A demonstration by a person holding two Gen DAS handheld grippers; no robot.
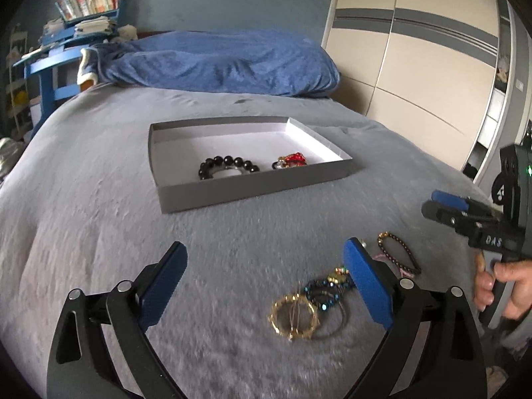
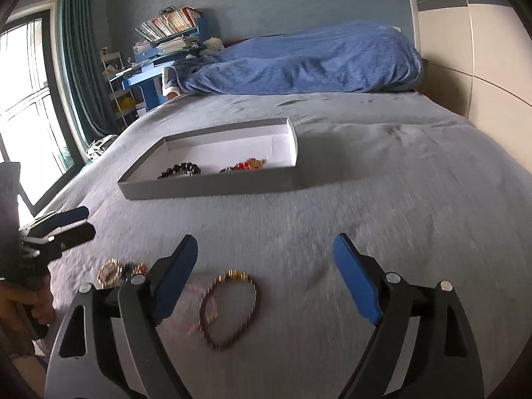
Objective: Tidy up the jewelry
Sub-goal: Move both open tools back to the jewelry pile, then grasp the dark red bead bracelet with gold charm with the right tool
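A shallow grey box (image 1: 252,186) with a white inside lies on the grey bedspread. It holds a black bead bracelet (image 1: 229,166) and a red and gold piece (image 1: 292,160). Nearer, loose jewelry lies on the cover: a gold bangle (image 1: 294,319), blue beaded bracelets (image 1: 324,294) and a dark bead bracelet (image 1: 399,252). My left gripper (image 1: 266,249) is open above the bangle pile, holding nothing. My right gripper (image 2: 266,242) is open, with the dark bead bracelet (image 2: 229,309) on the bed between its fingers, untouched. A thin pink string (image 2: 193,309) lies beside it.
A rumpled blue blanket (image 1: 226,63) lies across the head of the bed. A blue desk (image 1: 50,63) stacked with books stands at the far left, a cream wardrobe (image 1: 415,60) at the right, a window (image 2: 23,106) with green curtains at the left.
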